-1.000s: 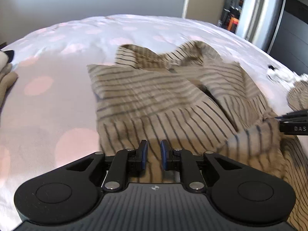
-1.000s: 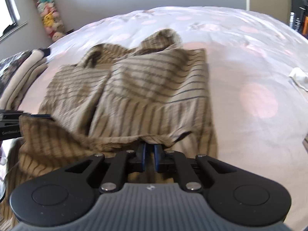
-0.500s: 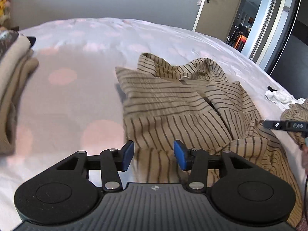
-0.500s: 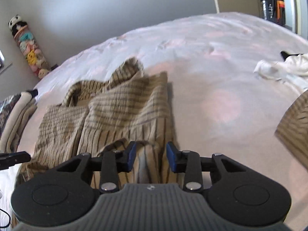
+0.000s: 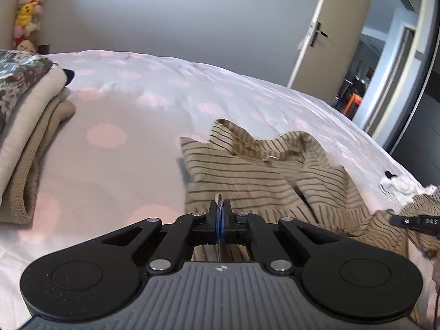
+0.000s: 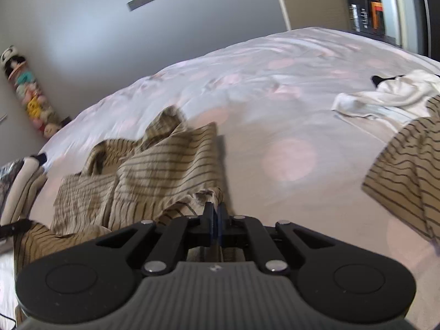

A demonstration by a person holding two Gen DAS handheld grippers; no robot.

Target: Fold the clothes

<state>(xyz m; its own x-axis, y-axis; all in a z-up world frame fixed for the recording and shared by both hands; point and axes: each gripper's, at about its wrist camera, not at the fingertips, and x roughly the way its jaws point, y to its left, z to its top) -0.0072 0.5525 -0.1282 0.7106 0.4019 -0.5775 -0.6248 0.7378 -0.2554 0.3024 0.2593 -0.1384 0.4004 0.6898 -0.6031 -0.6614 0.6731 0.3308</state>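
Left wrist view shows your left hand-held gripper (image 5: pixel 219 214) pinched shut on the near hem of the tan, dark-striped cotton shirt (image 5: pixel 247 173), its jaws having just closed on the cloth, and your right hand-held gripper (image 6: pixel 216 221) has likewise just clamped onto the hem's other end. That shirt lies half-folded, sleeves turned in, on the white bed cover with pink dots (image 5: pixel 115 137). Judging by this, the bottom-to-collar fold remains; folded beige garments (image 5: pixel 24 137) are stacked aside, while a second striped piece (image 6: pixel 407 176) and white clothes (image 6: pixel 385 96) wait.
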